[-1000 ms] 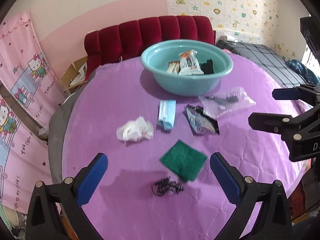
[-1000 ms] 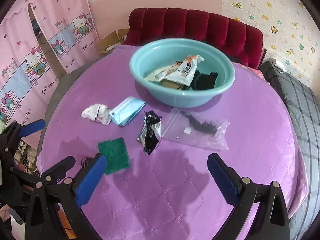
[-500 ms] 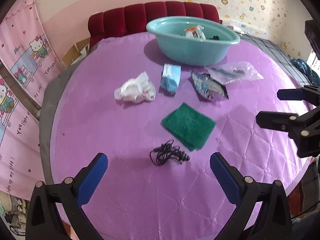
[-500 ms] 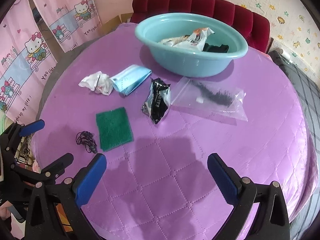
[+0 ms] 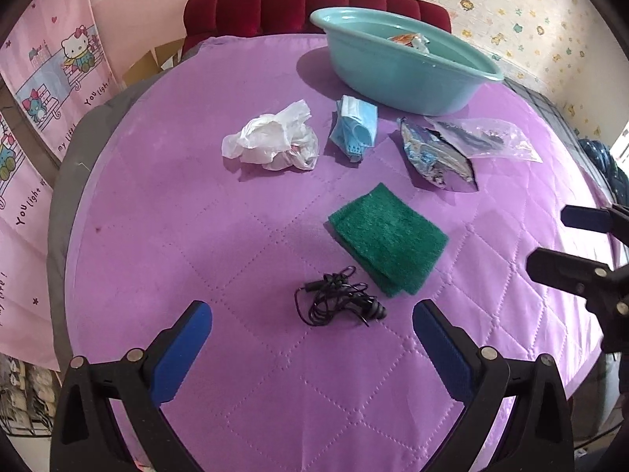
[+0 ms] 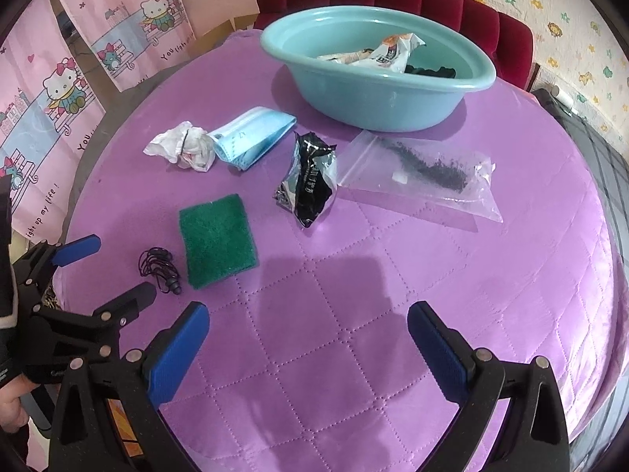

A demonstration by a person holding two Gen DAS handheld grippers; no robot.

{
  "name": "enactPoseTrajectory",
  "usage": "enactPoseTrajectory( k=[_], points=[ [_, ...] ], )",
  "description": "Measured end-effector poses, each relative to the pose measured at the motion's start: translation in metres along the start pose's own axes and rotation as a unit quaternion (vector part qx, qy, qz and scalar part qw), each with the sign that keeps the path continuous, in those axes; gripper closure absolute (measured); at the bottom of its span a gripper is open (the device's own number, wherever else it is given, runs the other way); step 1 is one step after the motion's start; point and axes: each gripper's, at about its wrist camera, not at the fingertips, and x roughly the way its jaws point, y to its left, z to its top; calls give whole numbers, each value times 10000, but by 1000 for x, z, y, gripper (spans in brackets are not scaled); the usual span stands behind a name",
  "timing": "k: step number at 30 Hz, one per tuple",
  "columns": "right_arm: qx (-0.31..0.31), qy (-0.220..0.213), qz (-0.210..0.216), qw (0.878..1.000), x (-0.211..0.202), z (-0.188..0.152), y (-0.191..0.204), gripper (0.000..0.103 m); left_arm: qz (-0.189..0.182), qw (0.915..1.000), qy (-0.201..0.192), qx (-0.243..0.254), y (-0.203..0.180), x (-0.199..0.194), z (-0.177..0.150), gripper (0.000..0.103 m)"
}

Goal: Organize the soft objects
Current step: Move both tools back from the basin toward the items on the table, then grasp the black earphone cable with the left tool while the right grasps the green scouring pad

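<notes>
Both grippers hover empty with fingers spread wide over the purple-quilted table point(image 5: 196, 236). The left gripper point(image 5: 312, 348) frames tangled black earphones point(image 5: 338, 301), green scouring pad point(image 5: 387, 238) touching at 1 o'clock. The right gripper point(image 6: 308, 350) frames bare quilt; teal basin point(image 6: 373, 67) at 12 o'clock.

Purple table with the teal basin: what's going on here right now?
A person holds two grippers over the table, both open and empty. The left gripper hovers just short of the tangled black earphones; the right gripper hangs over bare cloth. The basin already holds wrappers, while the green pad lies outside it.
</notes>
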Motion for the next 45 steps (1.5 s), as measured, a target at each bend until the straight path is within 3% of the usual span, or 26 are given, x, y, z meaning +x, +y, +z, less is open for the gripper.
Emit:
enactPoseTrajectory(
  k=[6,9,12,14,16,17,27,39,45],
  points=[
    [35,52,-7,10000,8,3,-2,0,21,9999,125,-79,4,15,5,2],
    [20,79,17,10000,12,5,-2,0,-15,9998,185,-103,4,19,7,12],
    [2,69,41,10000,15,9,0,0,-106,9995,243,-140,4,24,9,36],
    [-35,84,64,9999,17,11,2,0,-102,9995,290,-100,2,28,10,59],
    [-90,78,81,9999,17,13,5,0,-287,9990,309,-148,1,32,10,70],
    [-115,80,89,9999,18,14,6,0,-339,9988,297,-167,-1,32,9,88],
    [-395,145,362,9985,24,18,29,0,-591,9976,188,-323,7,15,6,89],
    [-782,334,588,9946,58,35,68,2,-331,9976,74,-599,31,-4,0,89],
    [-988,509,539,9923,81,42,83,38,-263,9974,68,-670,36,-4,-1,89]
  ],
)
